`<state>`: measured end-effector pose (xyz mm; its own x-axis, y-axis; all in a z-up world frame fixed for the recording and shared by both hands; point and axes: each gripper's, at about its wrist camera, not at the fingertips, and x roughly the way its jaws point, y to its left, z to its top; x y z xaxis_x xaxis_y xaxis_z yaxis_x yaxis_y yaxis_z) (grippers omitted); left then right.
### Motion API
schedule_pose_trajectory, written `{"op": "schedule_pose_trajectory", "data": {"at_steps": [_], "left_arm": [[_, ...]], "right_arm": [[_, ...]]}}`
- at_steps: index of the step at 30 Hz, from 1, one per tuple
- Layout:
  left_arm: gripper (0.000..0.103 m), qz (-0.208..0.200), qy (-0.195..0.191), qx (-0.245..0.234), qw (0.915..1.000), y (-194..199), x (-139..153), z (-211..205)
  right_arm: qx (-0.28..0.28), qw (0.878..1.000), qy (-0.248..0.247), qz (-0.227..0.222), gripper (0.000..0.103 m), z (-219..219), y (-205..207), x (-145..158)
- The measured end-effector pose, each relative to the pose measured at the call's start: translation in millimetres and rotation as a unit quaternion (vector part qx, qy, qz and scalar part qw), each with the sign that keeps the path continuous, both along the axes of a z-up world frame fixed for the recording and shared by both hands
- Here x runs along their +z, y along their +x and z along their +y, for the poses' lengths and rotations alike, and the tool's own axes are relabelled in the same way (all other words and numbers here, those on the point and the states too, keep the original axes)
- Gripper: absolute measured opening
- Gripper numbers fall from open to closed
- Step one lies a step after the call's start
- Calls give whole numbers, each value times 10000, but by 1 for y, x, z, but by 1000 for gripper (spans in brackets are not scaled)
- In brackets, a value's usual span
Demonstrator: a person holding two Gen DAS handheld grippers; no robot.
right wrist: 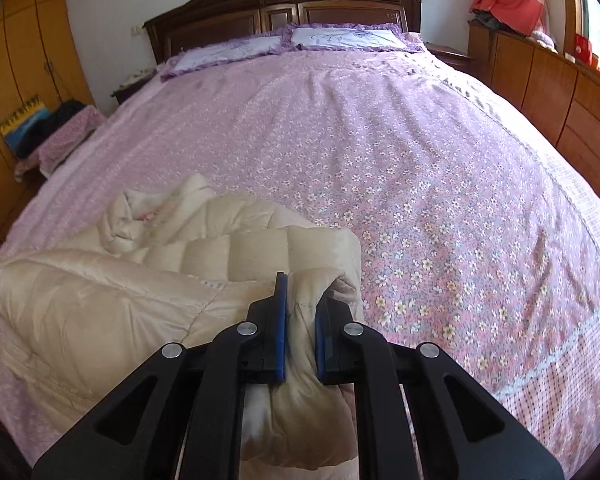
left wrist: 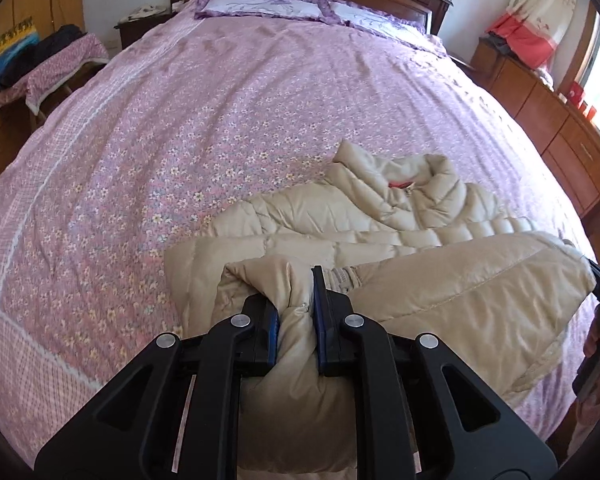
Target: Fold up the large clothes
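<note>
A beige quilted down jacket (left wrist: 380, 216) lies on the pink flowered bedspread (left wrist: 180, 128), its collar toward the headboard. My left gripper (left wrist: 296, 300) is shut on a bunched corner of the jacket's lower edge, the fabric squeezed between the blue pads. In the right wrist view the same jacket (right wrist: 112, 300) fills the lower left, and my right gripper (right wrist: 302, 304) is shut on the other corner of that edge. The held hem is lifted and folded over toward the collar. The right gripper's black body shows at the left view's right edge.
The bedspread (right wrist: 420, 160) stretches wide beyond the jacket. Two purple-frilled pillows (right wrist: 292, 42) lie at the dark wooden headboard. A stool with dark clothes (left wrist: 48, 64) stands left of the bed. Wooden cabinets (right wrist: 560, 92) line the right side.
</note>
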<state>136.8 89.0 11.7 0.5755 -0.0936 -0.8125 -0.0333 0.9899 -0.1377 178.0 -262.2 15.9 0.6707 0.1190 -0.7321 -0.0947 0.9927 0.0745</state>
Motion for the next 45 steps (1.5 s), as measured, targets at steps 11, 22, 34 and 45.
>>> {"op": "schedule_pose_trajectory", "data": {"at_steps": [11,22,34,45], "left_arm": [[17,160,53,75,9998,19,-26,-2],[47,-89,-393,-247,9989,-6,11,11],[84,-520,-417,-319,9973,-45,51,18],[84,-567,22,-117,9983,-86,56,47]], "right_arm": [[-144,9991,71,391,18,2,21,-30],[106,9990,314,307,28,-4,12,-11],[382,9952,897,-58,76,-9,-19,28],[649,9962,336,-479,84,-23,-63,51]]}}
